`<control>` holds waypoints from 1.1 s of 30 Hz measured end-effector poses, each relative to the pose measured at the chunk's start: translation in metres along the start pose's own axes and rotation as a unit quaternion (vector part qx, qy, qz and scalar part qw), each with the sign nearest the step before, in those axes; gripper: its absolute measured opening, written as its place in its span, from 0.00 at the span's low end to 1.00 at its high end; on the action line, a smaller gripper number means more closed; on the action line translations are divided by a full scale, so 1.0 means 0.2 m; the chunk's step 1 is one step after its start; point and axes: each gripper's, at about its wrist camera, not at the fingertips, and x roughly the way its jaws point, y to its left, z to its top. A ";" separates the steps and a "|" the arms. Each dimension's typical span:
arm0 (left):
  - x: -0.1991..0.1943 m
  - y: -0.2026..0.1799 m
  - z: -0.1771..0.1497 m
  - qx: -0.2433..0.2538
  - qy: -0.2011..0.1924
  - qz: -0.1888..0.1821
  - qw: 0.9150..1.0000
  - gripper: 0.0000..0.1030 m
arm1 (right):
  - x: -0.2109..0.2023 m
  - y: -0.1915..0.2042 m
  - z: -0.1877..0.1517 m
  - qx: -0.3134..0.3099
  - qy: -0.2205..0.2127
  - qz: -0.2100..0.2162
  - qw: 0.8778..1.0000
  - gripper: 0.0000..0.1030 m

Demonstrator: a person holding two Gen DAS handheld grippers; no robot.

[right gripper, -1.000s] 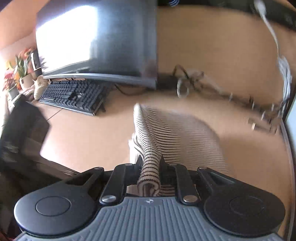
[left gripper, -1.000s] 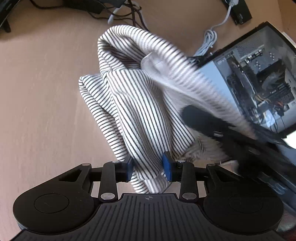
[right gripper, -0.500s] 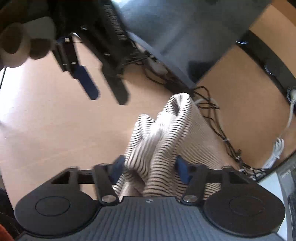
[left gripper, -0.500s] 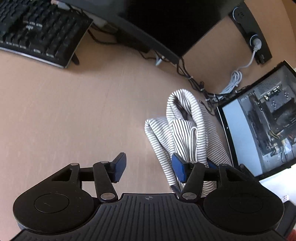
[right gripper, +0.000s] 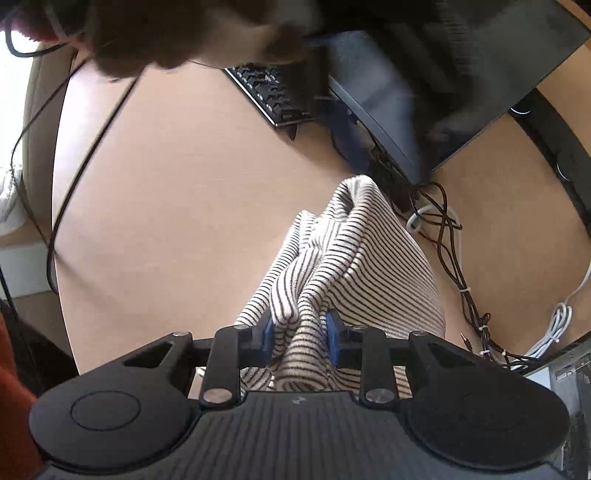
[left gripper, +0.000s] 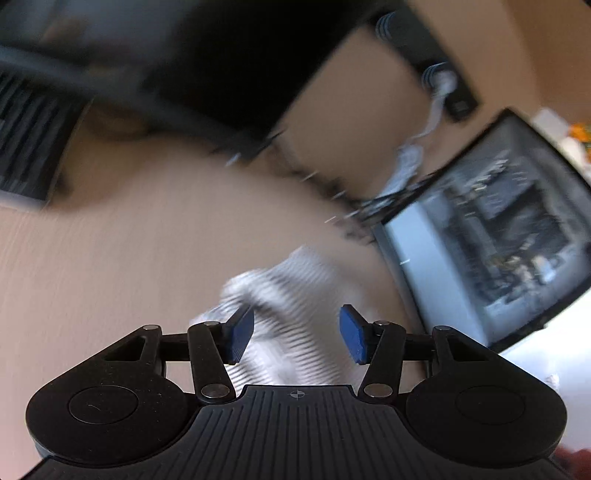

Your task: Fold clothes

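Observation:
A white garment with thin black stripes (right gripper: 332,266) lies bunched on the tan desk (right gripper: 177,206). My right gripper (right gripper: 299,338) is shut on a thick fold of it, blue pads pressing both sides. In the blurred left wrist view the same garment (left gripper: 291,306) lies just beyond my left gripper (left gripper: 297,334), whose jaws stand wide open and hold nothing.
A monitor (right gripper: 443,81) and black keyboard (right gripper: 269,92) stand behind the garment. Tangled cables (right gripper: 454,258) run along its right side. An open computer case (left gripper: 498,236) stands at the right. The person's dark sleeve (right gripper: 184,29) hangs over the top of the right view.
My left gripper let go of the striped garment, opened wide and pulled back; it is moving fast now. My right gripper has closed tighter on the bunched cloth.

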 end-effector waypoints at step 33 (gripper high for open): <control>0.33 0.12 -0.06 0.036 0.066 0.008 0.997 0.51 | -0.07 -0.84 -0.31 0.475 -0.032 0.161 0.865 0.67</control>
